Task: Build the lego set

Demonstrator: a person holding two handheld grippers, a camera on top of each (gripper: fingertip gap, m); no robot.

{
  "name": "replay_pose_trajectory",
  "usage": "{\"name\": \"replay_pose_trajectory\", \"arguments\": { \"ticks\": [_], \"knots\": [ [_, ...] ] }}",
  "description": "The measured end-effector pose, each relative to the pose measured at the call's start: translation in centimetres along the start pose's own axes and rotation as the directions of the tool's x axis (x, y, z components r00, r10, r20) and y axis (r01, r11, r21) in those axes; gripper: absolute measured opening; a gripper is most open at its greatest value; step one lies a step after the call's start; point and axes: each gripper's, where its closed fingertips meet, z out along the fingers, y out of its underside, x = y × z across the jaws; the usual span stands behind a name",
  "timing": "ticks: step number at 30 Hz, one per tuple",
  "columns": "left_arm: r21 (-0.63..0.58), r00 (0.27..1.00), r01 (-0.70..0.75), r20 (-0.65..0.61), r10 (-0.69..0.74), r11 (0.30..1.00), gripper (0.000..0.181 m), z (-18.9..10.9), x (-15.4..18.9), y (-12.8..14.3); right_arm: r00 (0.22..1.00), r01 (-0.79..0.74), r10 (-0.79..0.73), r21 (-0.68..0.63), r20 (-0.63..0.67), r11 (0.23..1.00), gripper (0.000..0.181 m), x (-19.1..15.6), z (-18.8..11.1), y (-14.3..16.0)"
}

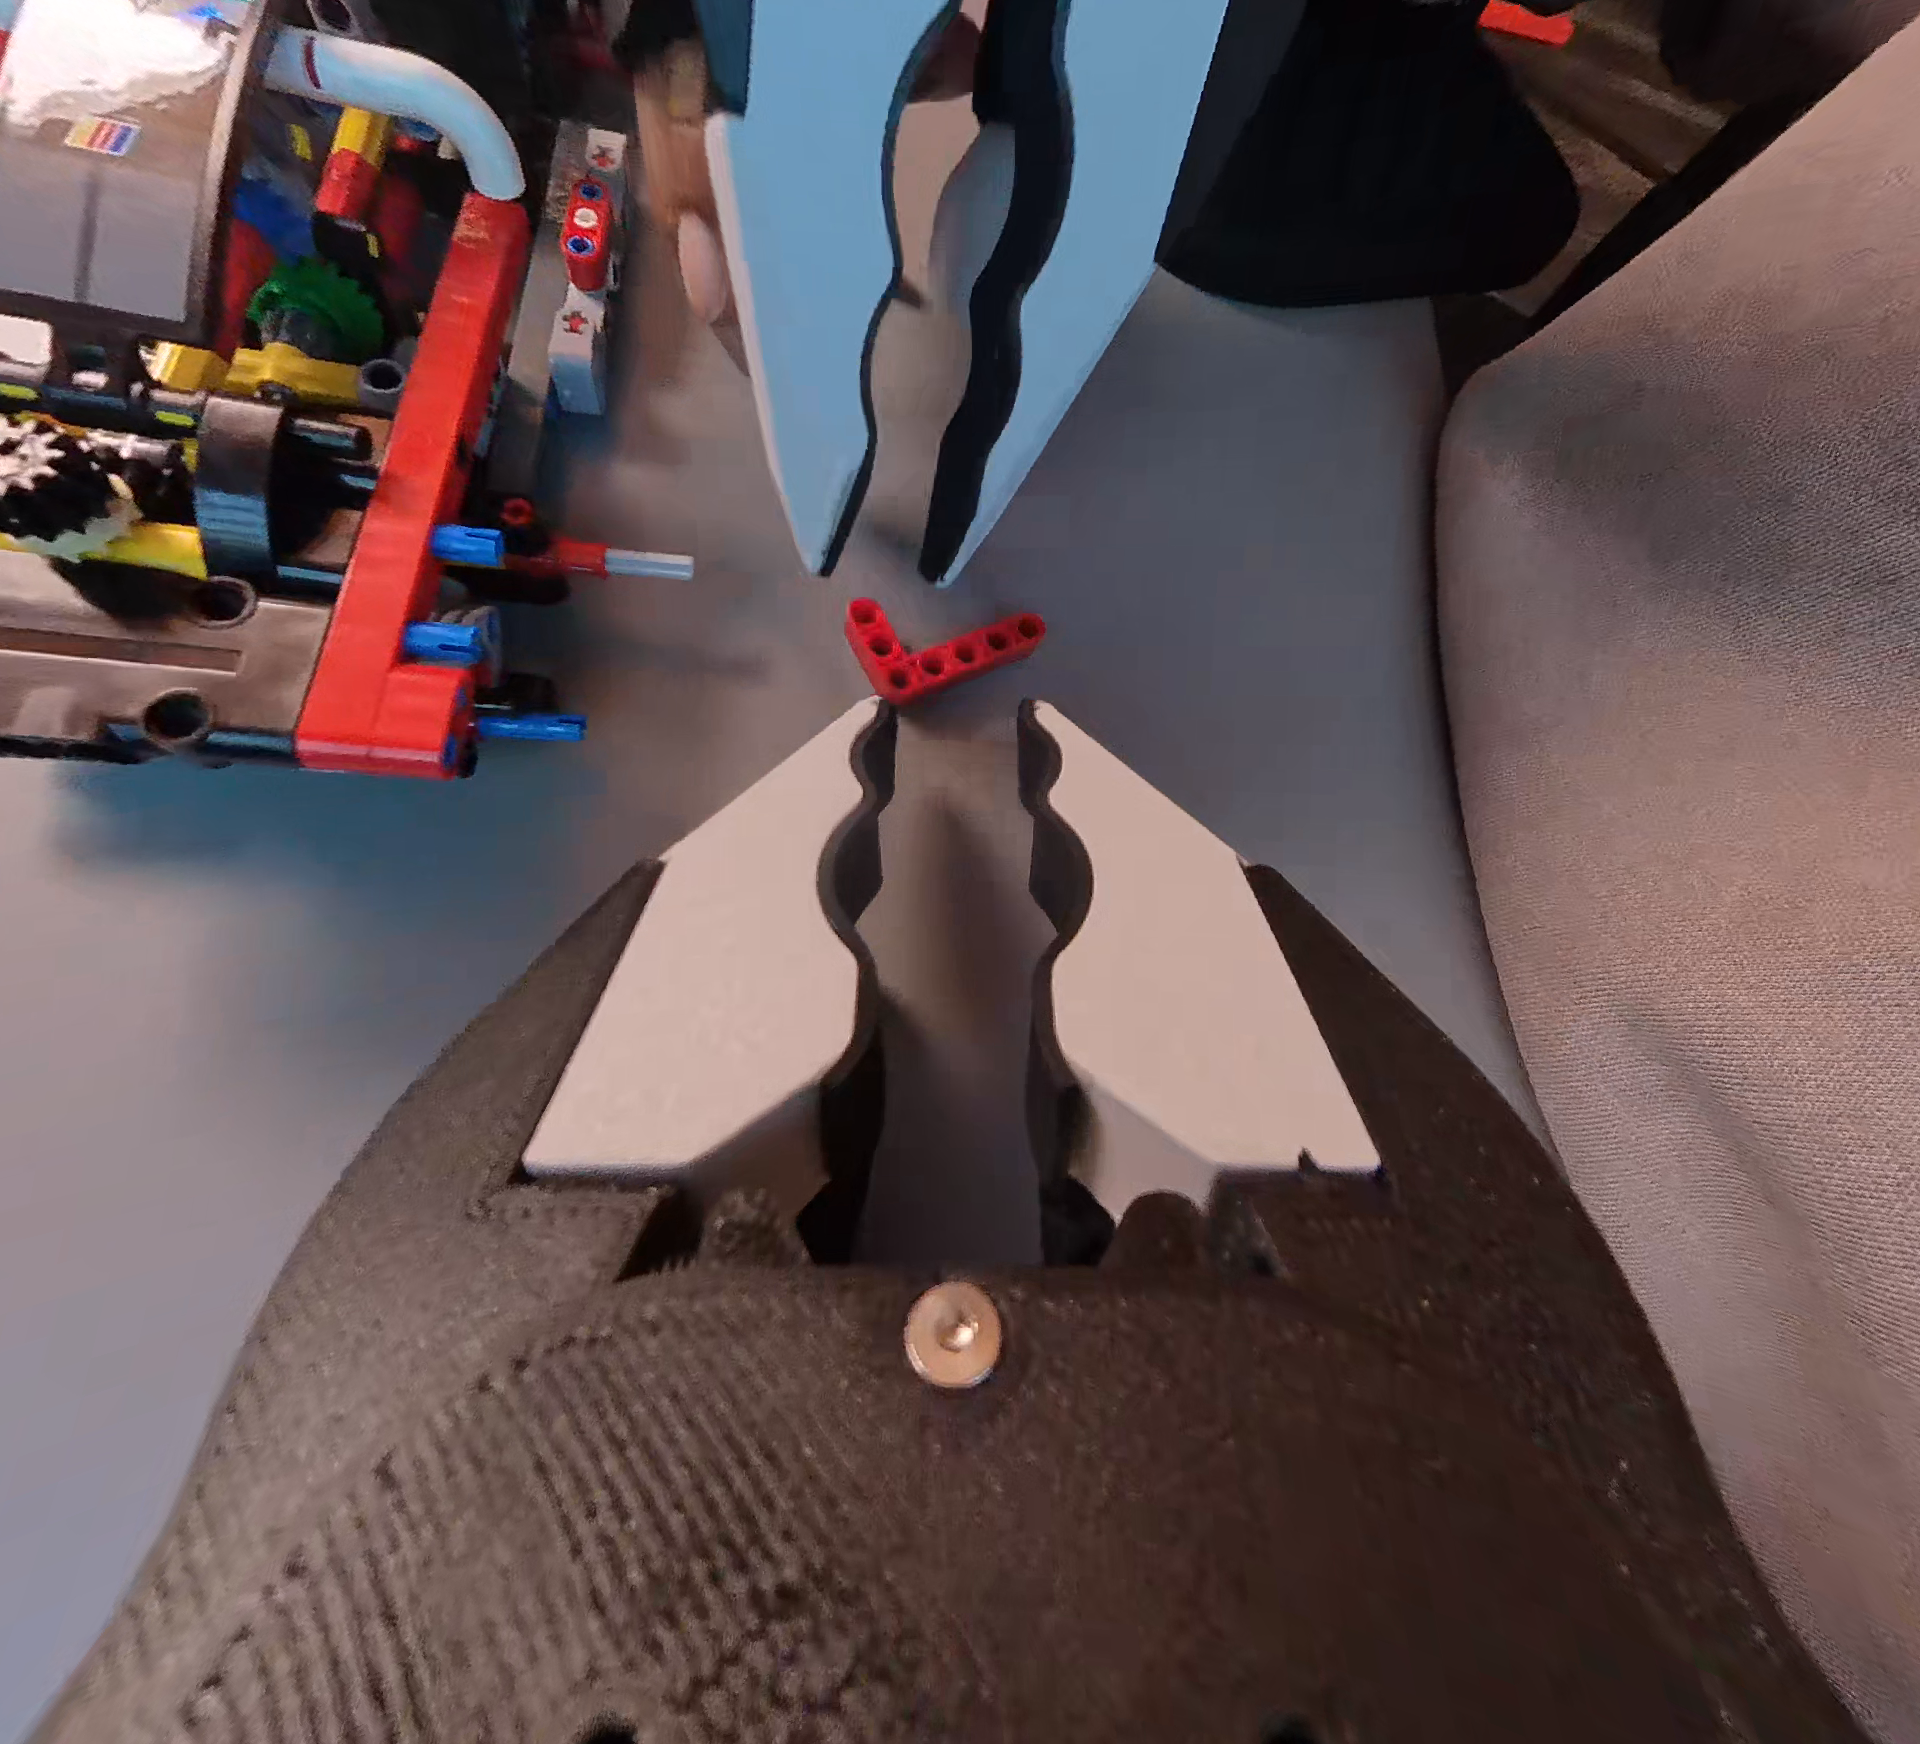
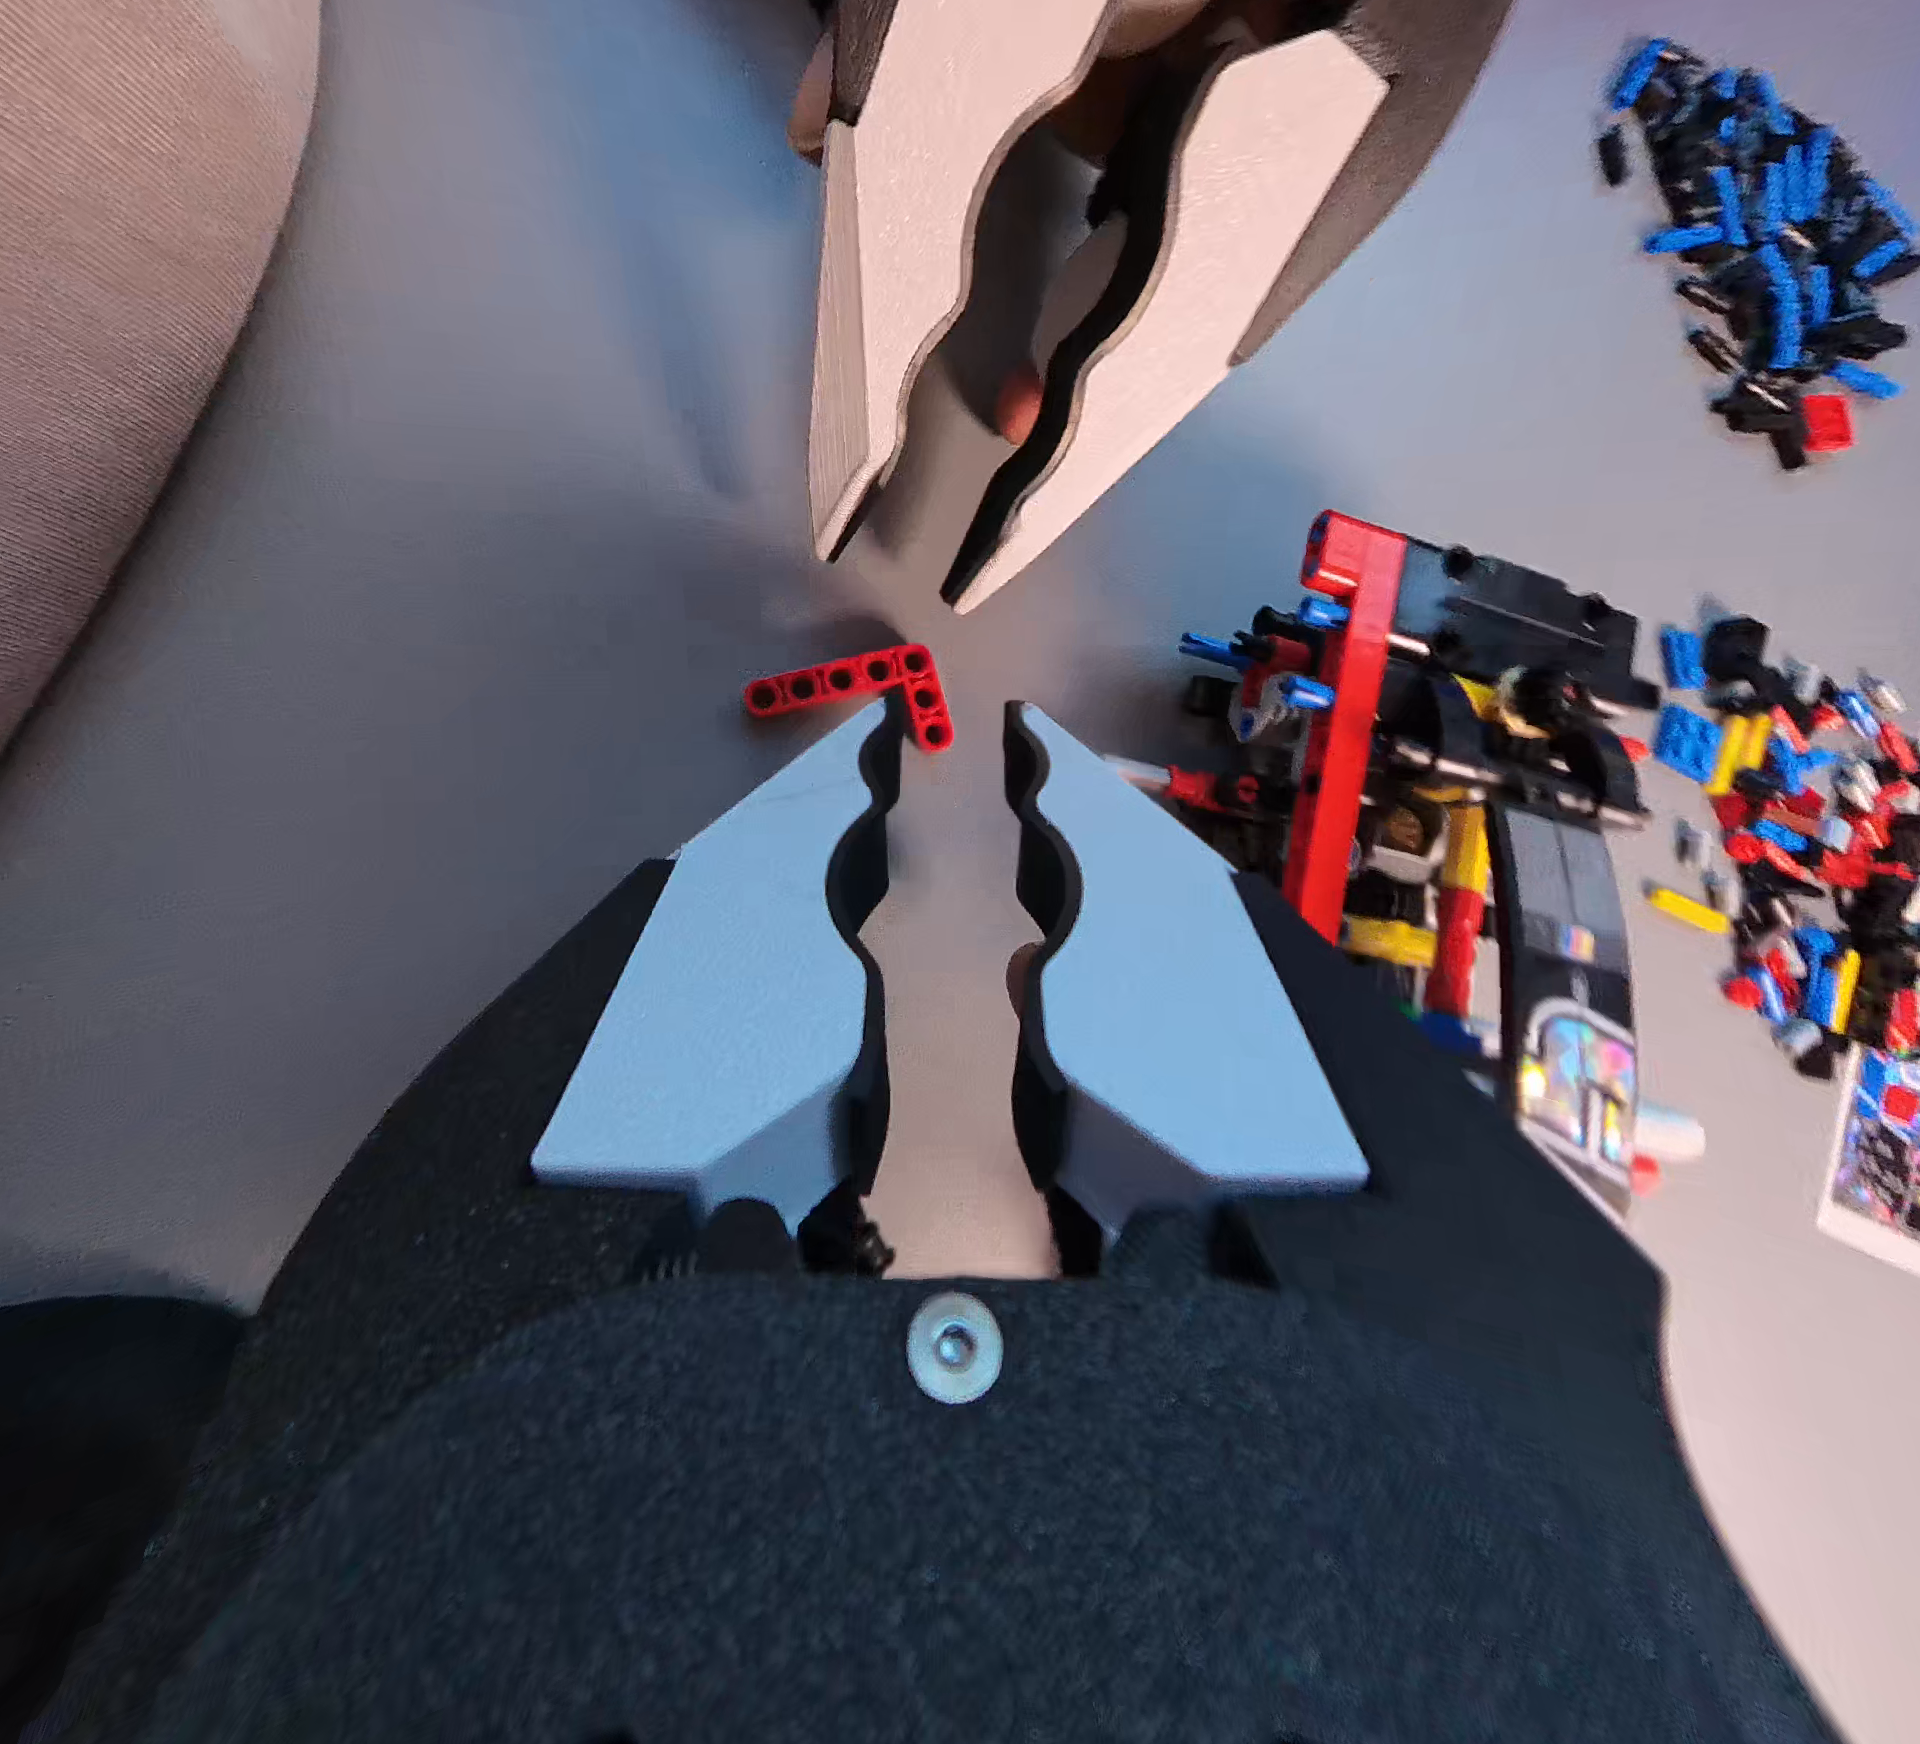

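Note:
A red L-shaped beam with holes (image 1: 935, 650) lies flat on the grey table, and shows in the right wrist view (image 2: 862, 686) too. My left gripper (image 1: 956, 707) is open and empty, tips just short of the beam. My right gripper (image 2: 951, 712) is open and empty on the beam's opposite side, its left fingertip over the beam's corner. Each gripper faces the other: the right one shows in the left wrist view (image 1: 883, 567), the left one in the right wrist view (image 2: 894, 577). The half-built model (image 1: 312, 406) with a red frame stands to the left; it also shows in the right wrist view (image 2: 1455, 811).
A pile of blue and black pins (image 2: 1766, 240) and a mixed pile of loose parts (image 2: 1818, 842) lie beyond the model. A sticker sheet (image 2: 1881, 1164) lies at the right edge. A beige cushion (image 1: 1714, 759) borders the table. Small red connectors (image 1: 587, 229) lie by the model. Left and right tips are no more than a few centimetres apart.

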Motion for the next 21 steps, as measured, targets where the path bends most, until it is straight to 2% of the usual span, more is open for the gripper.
{"name": "replay_pose_trajectory", "arguments": {
  "ticks": [4, 9, 12, 15, 19, 21],
  "knots": [
    [0.002, 0.997, -0.065, 0.049, 0.065, 0.998, 0.024, 0.4, 0.0, -0.4, 0.989, -0.113, 0.116, 0.039, -0.09, 0.993, 0.018, -0.4, -3.0, 1.2],
    [-0.023, 0.992, -0.085, 0.091, 0.087, 0.996, 0.052, 1.4, 0.4, -0.7, 0.933, -0.286, 0.279, 0.001, -0.226, 0.958, 0.018, -1.5, -6.8, 5.7],
    [-0.052, 0.986, -0.092, 0.132, 0.098, 0.994, 0.058, 2.0, 0.2, -0.7, 0.877, -0.392, 0.383, 0.031, -0.289, 0.92, 0.018, -2.1, -8.6, 7.8],
    [-0.103, 0.974, -0.118, 0.182, 0.135, 0.988, 0.045, 2.4, -0.5, -0.2, 0.841, -0.465, 0.453, 0.033, -0.297, 0.885, 0.019, -2.9, -9.0, 9.4],
    [-0.118, 0.964, -0.143, 0.207, 0.166, 0.983, 0.022, 2.2, -1.2, -0.2, 0.82, -0.494, 0.461, -0.012, -0.339, 0.87, 0.02, -2.8, -9.1, 11.4],
    [-0.126, 0.961, -0.163, 0.206, 0.186, 0.979, 0.02, 1.9, -1.5, 0.1, 0.789, -0.533, 0.496, -0.002, -0.363, 0.846, 0.02, -2.2, -9.9, 12.9]
  ]
}}
